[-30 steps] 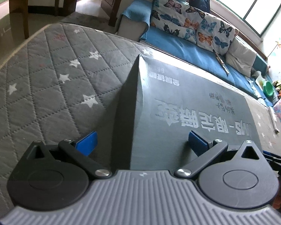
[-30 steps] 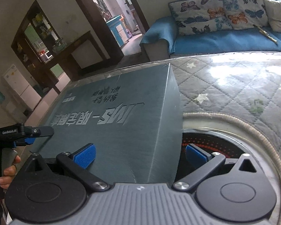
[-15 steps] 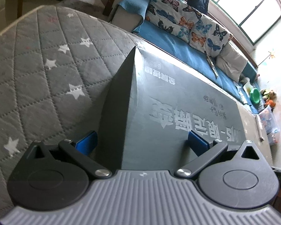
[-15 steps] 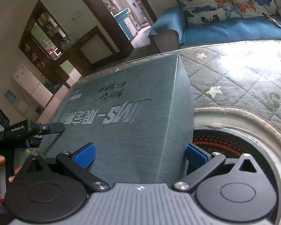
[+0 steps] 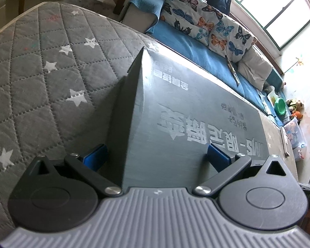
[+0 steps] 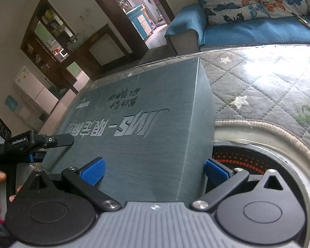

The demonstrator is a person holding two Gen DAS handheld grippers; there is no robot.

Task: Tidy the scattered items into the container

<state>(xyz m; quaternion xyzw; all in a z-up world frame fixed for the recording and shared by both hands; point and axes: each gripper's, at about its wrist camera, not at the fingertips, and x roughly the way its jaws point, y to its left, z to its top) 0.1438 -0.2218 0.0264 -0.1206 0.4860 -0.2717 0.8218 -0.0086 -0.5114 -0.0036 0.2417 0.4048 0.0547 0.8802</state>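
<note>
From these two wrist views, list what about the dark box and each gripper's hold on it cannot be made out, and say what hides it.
- Left wrist: the dark box fills the view; its underside and what lies below are hidden by the box.
- Left gripper: pad contact is hidden by the box's corner.
- Right wrist: the round container is half covered by the box.
- Right gripper: actual grip unclear.

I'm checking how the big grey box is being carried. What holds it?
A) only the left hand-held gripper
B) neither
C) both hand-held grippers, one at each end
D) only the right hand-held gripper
C: the left hand-held gripper and the right hand-held gripper each straddle an end of the box.
</note>
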